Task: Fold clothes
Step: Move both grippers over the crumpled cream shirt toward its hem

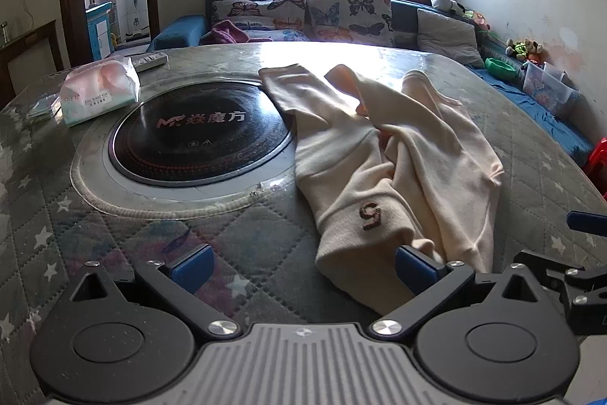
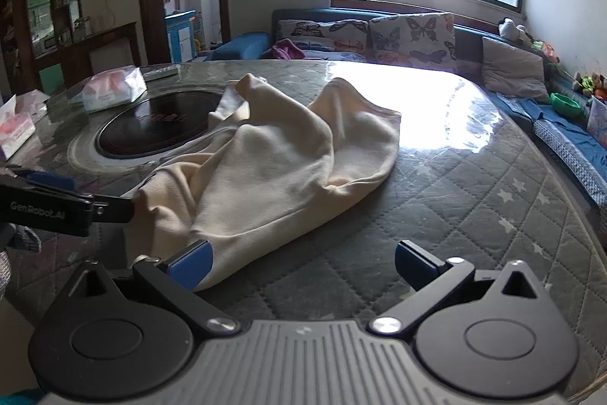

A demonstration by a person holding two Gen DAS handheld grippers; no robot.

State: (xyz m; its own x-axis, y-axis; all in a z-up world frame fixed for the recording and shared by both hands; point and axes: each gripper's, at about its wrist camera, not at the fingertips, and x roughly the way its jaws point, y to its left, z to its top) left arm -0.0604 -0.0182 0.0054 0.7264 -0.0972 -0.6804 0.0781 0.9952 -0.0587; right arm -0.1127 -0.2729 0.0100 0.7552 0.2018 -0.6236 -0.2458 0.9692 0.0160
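Both tongs, left (image 1: 303,266) and right (image 2: 303,264), gape released beside the rumpled cream knit garment (image 1: 394,154).

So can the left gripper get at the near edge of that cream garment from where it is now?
Probably yes. The left gripper is open, and the cream garment lies crumpled on the table with its near edge already by the right finger. Nothing lies between them.

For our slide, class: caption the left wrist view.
Open left gripper poised at the crumpled cream garment on the quilted table.
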